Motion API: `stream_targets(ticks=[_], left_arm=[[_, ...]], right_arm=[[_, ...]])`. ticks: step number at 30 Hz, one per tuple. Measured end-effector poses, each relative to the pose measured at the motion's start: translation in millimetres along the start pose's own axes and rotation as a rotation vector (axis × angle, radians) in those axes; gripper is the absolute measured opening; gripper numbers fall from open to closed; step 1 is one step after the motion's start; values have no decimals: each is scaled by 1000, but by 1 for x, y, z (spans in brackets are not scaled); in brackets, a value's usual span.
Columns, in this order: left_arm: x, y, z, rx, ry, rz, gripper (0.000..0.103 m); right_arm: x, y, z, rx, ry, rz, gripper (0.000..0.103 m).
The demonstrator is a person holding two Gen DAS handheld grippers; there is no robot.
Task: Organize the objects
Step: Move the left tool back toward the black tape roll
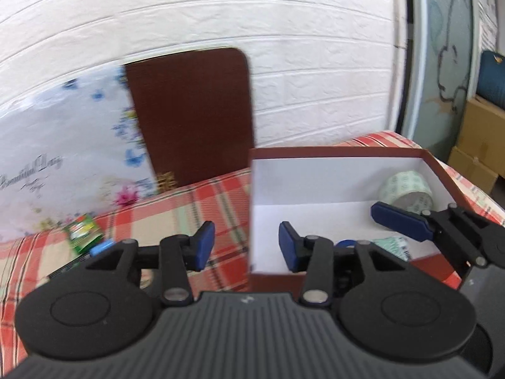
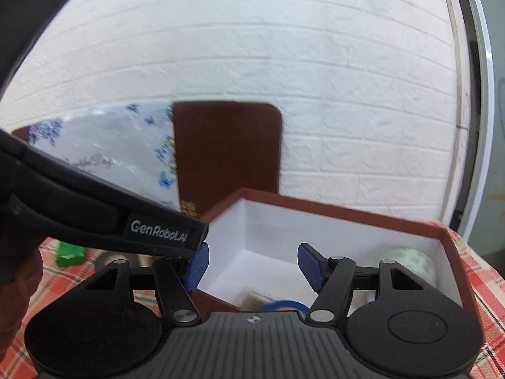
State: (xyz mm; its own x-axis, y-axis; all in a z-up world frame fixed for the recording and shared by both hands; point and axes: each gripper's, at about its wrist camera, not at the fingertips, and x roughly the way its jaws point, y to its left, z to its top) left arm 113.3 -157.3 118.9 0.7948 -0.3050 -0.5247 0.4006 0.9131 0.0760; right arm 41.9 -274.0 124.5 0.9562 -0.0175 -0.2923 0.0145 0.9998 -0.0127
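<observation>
Left hand-held gripper [image 1: 241, 249]: your jaws stand apart, nothing between them, astride the box's left wall.
Right hand-held gripper [image 2: 252, 267]: parted, empty, above the box.
Box [image 1: 334, 152]: on the checked desk [image 1: 202, 199].
Tape roll [image 1: 407, 191]: inside the box, far right corner.
Green packet [image 1: 83, 232]: left of the box.

"GenRobot.AI" on left hand-held gripper [image 2: 202, 254]; "Beautiful Day" on floral sheet [image 1: 63, 158].

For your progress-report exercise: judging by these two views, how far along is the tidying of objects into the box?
Done: a tape roll, a blue ring and a packet lie in the box. In hand: nothing; left tongs and right tongs are open and empty. Left: the green packet on the checked cloth.
</observation>
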Motion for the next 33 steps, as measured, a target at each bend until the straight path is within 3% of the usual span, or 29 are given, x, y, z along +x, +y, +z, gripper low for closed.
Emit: stream_targets(ticks=[5, 9, 13, 17, 20, 25, 27, 30, 33], left_arm=[[-15, 69, -40, -111, 39, 107, 48], [-7, 128, -83, -202, 134, 209, 48], [2, 173, -112, -243, 167, 328, 48], [11, 208, -140, -349, 171, 325, 52], [5, 204, -161, -340, 32, 322, 58], [7, 207, -160, -363, 12, 299, 61], [6, 208, -160, -366, 9, 296, 62], [6, 208, -161, -366, 9, 294, 62], [7, 206, -160, -354, 23, 298, 63]], right_arm=[[0, 53, 0, -41, -22, 107, 64], [16, 102, -21, -99, 68, 213, 64], [32, 144, -44, -137, 165, 290, 61], [57, 162, -51, -158, 194, 270, 66], [89, 163, -47, -147, 209, 220, 68], [153, 166, -37, -164, 254, 188, 82], [174, 172, -34, -177, 278, 208, 79], [180, 175, -33, -155, 290, 229, 76], [159, 173, -40, -156, 292, 243, 76]])
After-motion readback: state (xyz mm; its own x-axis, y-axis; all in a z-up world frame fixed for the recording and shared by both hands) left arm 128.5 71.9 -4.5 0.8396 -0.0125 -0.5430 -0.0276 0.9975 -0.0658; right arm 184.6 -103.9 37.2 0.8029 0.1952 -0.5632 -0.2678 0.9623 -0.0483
